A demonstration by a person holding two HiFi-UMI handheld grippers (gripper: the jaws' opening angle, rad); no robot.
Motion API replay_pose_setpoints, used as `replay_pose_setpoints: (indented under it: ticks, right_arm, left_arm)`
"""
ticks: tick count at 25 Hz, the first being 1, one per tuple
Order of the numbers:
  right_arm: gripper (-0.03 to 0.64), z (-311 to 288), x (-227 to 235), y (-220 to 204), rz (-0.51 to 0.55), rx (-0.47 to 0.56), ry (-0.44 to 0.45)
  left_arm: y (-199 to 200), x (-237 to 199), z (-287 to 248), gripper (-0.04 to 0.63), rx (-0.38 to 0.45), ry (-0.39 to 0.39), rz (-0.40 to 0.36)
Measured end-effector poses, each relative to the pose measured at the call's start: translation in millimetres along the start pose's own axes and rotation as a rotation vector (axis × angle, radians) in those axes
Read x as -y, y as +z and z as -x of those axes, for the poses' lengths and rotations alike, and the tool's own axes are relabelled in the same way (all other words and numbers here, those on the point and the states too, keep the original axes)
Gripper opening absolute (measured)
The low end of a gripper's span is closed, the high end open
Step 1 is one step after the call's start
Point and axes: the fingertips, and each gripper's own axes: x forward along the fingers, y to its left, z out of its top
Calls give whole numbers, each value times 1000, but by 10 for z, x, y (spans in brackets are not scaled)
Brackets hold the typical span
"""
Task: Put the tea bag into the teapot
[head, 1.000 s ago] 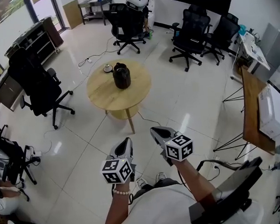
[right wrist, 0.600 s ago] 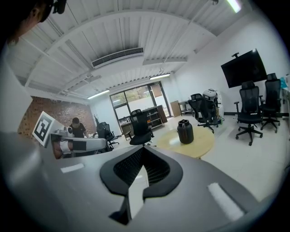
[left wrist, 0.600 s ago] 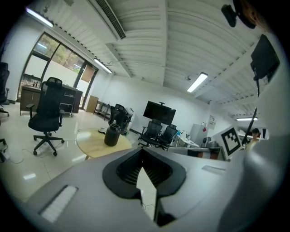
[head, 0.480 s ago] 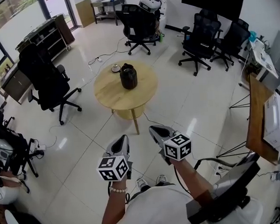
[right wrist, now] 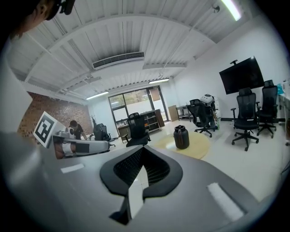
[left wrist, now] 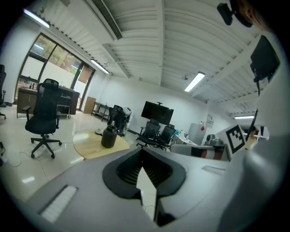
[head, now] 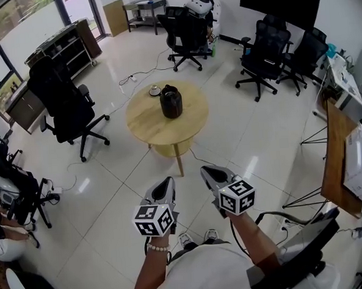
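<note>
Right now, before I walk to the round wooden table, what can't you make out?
Tea bag: none distinguishable; head view shows only a tiny white dish beside the black teapot, too small to read.
Teapot opening: too distant in every view to tell lidded or open.
Dish in right gripper view: not visible, perhaps behind the teapot.

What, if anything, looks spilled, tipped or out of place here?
Nothing stands out. The black teapot stands upright on the round wooden table, a small dish beside it, with no spill in sight. The left gripper and right gripper are well short of the table, jaws together and empty.
</note>
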Motion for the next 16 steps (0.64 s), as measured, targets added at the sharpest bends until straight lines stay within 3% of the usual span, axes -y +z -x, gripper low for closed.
replay_pose_setpoints:
  ticks: [16]
  right_arm:
    - [0,59,-1,66,26,15,-7]
  left_arm:
    - [105,-27,4,12,31,23,-26]
